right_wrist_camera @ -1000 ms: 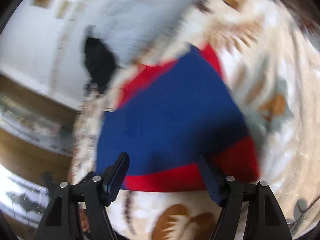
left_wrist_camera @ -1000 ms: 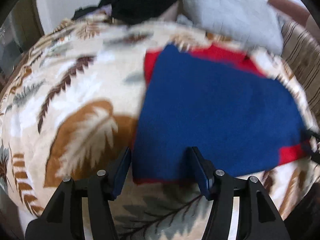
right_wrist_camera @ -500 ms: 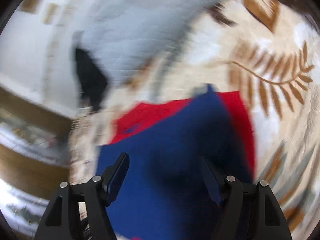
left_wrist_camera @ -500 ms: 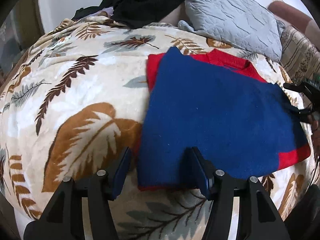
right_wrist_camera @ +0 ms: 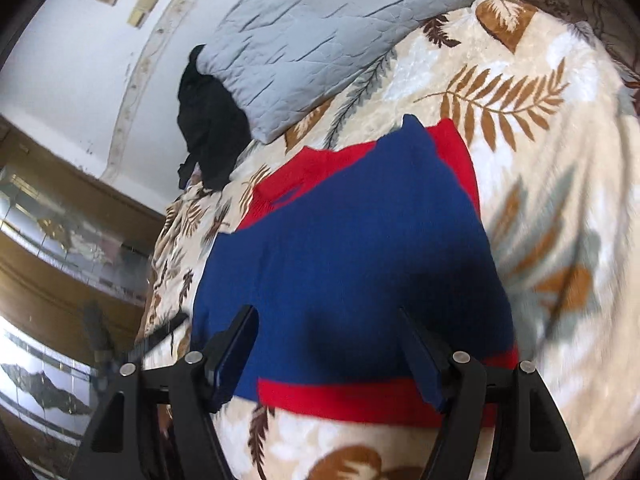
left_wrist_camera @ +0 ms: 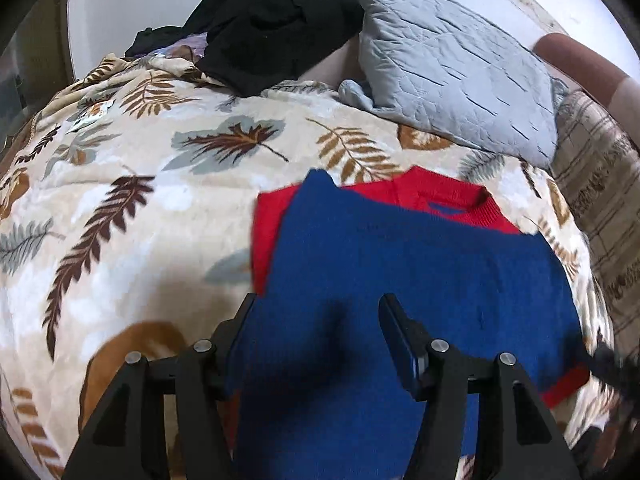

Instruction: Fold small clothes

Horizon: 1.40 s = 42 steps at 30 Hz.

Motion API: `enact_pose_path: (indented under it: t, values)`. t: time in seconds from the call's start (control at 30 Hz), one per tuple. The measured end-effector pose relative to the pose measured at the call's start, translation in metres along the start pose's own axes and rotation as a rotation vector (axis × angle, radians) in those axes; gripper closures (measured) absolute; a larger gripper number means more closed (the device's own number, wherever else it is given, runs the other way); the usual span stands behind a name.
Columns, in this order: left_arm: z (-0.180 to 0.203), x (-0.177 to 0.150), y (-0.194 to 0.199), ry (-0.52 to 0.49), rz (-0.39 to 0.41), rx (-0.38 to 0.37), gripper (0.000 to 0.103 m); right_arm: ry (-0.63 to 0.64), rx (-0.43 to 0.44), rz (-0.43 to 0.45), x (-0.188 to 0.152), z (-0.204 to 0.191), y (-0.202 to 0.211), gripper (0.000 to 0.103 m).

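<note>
Underneath, a leaf-print blanket point(left_wrist_camera: 168, 216) bears the seemingly folded sweater point(left_wrist_camera: 420, 280).

One sweater point(left_wrist_camera: 420, 272), one grey pillow point(left_wrist_camera: 452, 76), one black garment point(left_wrist_camera: 272, 16), one blanket point(left_wrist_camera: 120, 208).

place: home bedroom | bed under leaf-print blanket point(left_wrist_camera: 168, 216) | grey quilted pillow point(left_wrist_camera: 452, 76) beyond the fingers at the head end | heap of black clothing point(left_wrist_camera: 276, 20) beside pillow | white wall point(right_wrist_camera: 72, 56), wood trim at room edge
</note>
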<state>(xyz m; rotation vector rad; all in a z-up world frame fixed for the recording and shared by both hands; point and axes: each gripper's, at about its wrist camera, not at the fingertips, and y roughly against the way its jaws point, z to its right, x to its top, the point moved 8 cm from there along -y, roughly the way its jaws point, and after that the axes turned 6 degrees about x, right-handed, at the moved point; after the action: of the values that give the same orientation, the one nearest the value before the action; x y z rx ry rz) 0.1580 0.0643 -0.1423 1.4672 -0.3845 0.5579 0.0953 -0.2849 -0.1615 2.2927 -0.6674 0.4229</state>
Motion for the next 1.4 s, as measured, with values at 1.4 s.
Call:
enact_pose_path:
  t: [1.4]
  values:
    - [-0.002, -0.092, 0.065, -0.012, 0.011, -0.018, 0.039, -0.216, 0.078, 0.031, -0.091, 0.023, 0.041, 0.028]
